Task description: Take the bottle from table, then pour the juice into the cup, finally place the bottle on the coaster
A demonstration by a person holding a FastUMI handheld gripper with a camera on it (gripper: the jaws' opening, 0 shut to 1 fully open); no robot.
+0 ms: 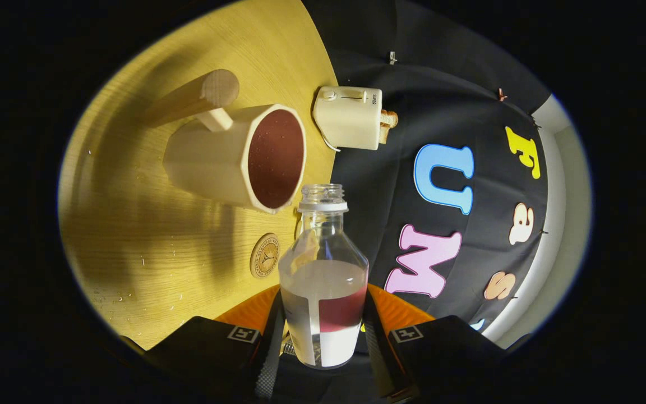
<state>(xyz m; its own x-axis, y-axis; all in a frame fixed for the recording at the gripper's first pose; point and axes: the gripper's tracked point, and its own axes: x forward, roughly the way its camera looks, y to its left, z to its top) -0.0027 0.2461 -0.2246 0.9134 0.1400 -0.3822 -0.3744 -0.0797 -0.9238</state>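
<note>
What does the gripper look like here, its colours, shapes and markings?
The gripper has two black fingers with dark flat pads. Each finger sits on a bulky black block, and each block carries a small white square tag with a black pattern. Behind the fingers, orange ribbed parts curve up on both sides. No cable is visible.

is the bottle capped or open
Open: the bottle, gripped between the gripper fingers, shows bare neck threads, no cap.

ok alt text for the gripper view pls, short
The tongs are shut on an uncapped bottle tipped sideways, its mouth near a cream cup with dark red juice inside. A round coaster lies on the wooden table, a toaster beyond.
</note>
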